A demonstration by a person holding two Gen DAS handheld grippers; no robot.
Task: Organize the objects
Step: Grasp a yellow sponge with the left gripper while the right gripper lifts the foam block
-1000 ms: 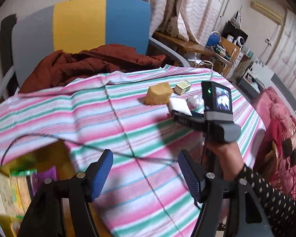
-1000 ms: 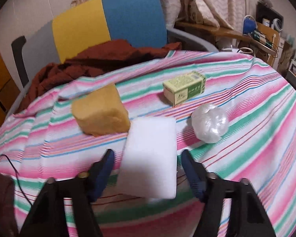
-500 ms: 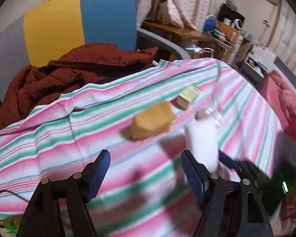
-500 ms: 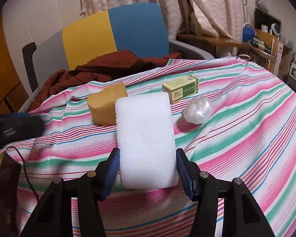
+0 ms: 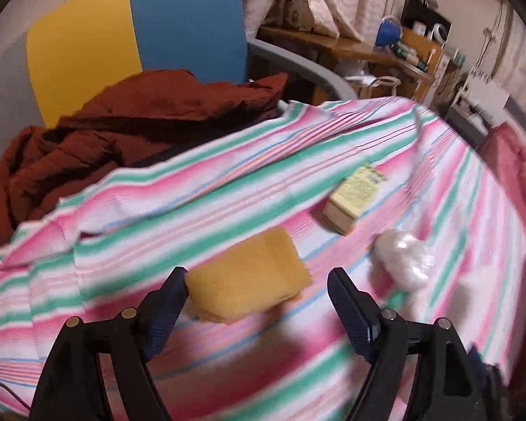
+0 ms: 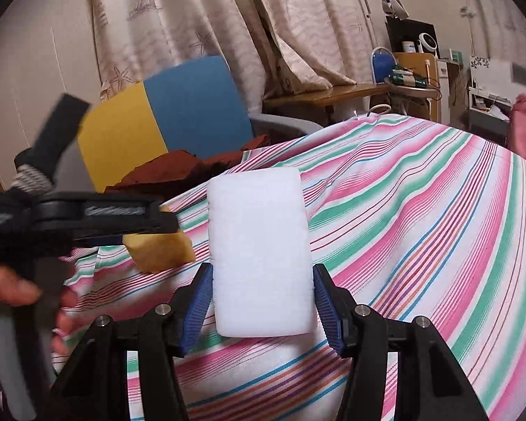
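Left wrist view: the left tool (image 5: 257,289) hangs over the counter with its jaws opening, wide apart and pressing on nothing. The yellow sponge (image 5: 249,286) lies on the striped cloth (image 5: 200,189) between the pads. It looks light, soft and squashy, so a grip across its short sides should compress it without slipping. Beyond it sit a small green box (image 5: 354,198), probably stiff card, and a crinkly white plastic ball (image 5: 401,258), likely light and springy. A rust-red jacket (image 5: 122,133) lies heaped on a blue-and-yellow chair (image 5: 140,31) behind.

Right wrist view: the right tool (image 6: 261,301) is clamped on a white foam block (image 6: 259,263), gripped low on its long edges and held upright above the cloth. It seems featherlight and easily dented. Curtains (image 6: 207,14) and a cluttered wooden desk (image 6: 350,91) fill the room behind.
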